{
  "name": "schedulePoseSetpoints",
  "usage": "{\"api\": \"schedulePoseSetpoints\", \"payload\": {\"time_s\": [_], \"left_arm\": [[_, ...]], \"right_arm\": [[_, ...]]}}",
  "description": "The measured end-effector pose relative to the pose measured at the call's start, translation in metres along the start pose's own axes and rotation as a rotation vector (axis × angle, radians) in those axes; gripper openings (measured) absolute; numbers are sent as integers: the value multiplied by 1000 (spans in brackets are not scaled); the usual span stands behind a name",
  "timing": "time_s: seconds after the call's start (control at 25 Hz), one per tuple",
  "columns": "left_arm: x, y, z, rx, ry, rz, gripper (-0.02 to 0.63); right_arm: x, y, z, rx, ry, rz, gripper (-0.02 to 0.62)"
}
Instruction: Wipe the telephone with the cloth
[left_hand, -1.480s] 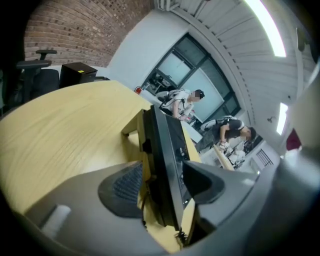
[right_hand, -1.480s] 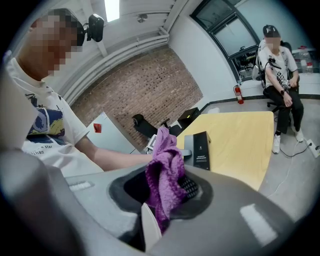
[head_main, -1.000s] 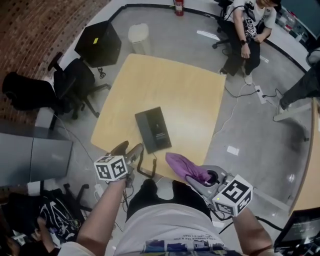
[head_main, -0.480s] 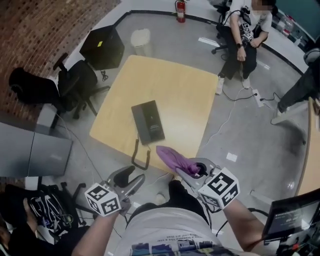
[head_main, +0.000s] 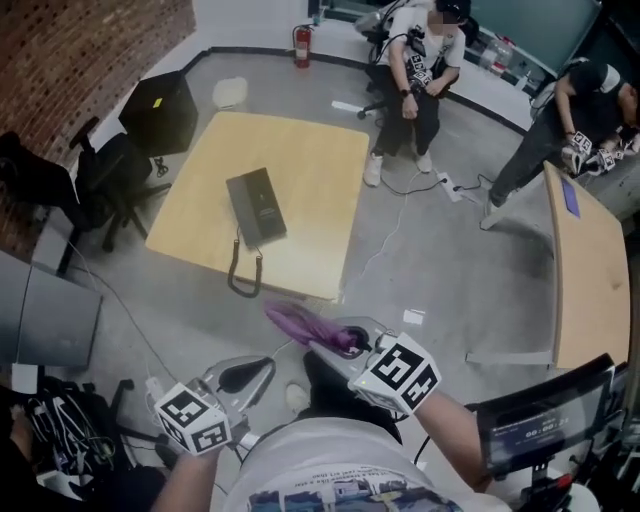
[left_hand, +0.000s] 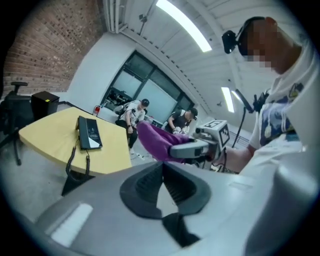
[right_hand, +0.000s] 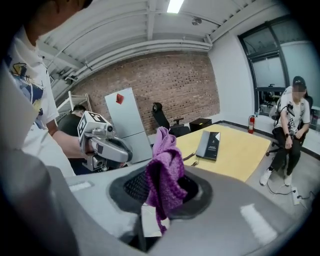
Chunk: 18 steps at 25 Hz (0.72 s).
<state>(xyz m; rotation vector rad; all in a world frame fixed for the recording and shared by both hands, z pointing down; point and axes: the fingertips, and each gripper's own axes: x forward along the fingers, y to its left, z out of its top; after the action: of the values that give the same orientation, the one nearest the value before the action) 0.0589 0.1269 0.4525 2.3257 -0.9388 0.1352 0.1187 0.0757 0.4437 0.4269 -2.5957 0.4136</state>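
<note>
So the biggest thing in shot was the yellow wooden table (head_main: 300, 180), and the person was standing well back from it, on the floor side of its near edge. The black telephone (head_main: 256, 206) lay flat on that table, close to the near edge, with nothing touching it.

Both grippers were held low in front of the person's body, well apart from the phone. The left gripper (head_main: 250, 372) had just been closing. Its own view showed the two jaws pressed together with nothing between them. The right gripper (head_main: 340, 343) was clamped on the purple cloth (head_main: 300, 325), and a good bunch of it stuck out past the jaw tips, pointing roughly towards the table.

The smallest bit was the phone's curly cord (head_main: 243, 275), which looped down over the table's near edge. I couldn't tell if a handset was hanging on it.

My read is that no wiping was happening here. The cloth was in hand but nowhere near the phone, so this was the carry stage at best. The next move would call for bringing the right gripper over the table and laying the loose end of the cloth onto the phone's top face. The left one might have to open up to steady the phone, since it could slide, and that dangling cord looked easy to snag.
</note>
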Motion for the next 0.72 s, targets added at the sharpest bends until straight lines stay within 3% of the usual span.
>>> {"api": "schedulePoseSetpoints", "payload": {"time_s": [0.24,0.48,0.6,0.72], "left_arm": [[-38,-53,-29,-3,-17,-69,9],[-49,-78,-36,36,-64,-12,9],[-46,-89,-38,21,-113,55,9],[-36,-115,-46,13,-131,70,9]], "right_arm": [[-31,62,-16,-26,1,5,84],[-67,81,-39,-31,3,5,86],[-85,84,-44,-46,-23,8,85],[-113,89,-56,-51,-39,3,84]]}}
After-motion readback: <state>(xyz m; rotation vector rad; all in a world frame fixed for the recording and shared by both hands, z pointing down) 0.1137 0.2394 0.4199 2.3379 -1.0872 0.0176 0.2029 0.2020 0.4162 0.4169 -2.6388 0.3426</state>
